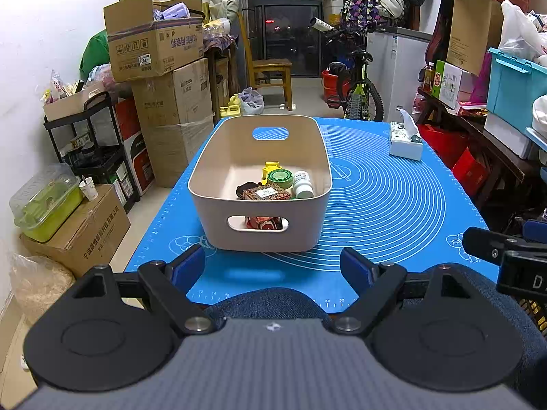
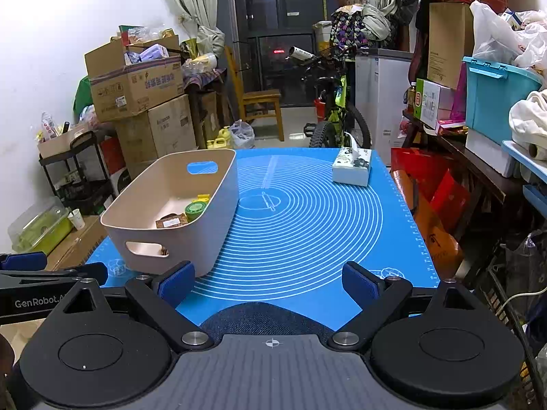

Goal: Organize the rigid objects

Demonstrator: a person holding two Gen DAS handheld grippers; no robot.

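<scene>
A blue mat (image 1: 393, 205) covers the table, and everything sits relative to the beige bin (image 1: 218, 157) standing on its left part. Right of the bin and farther back lies a tissue box (image 1: 405, 140). Inside the bin — toward its near end — rest a patterned box (image 1: 266, 193), a white bottle (image 1: 303, 184), a green round tin (image 1: 280, 177) and a yellow piece (image 1: 271, 168). Short of the bin, the left gripper (image 1: 273, 268) hovers with fingers spread and empty; the right gripper (image 2: 270, 282) — to the bin's right — is likewise spread, holding nothing.
</scene>
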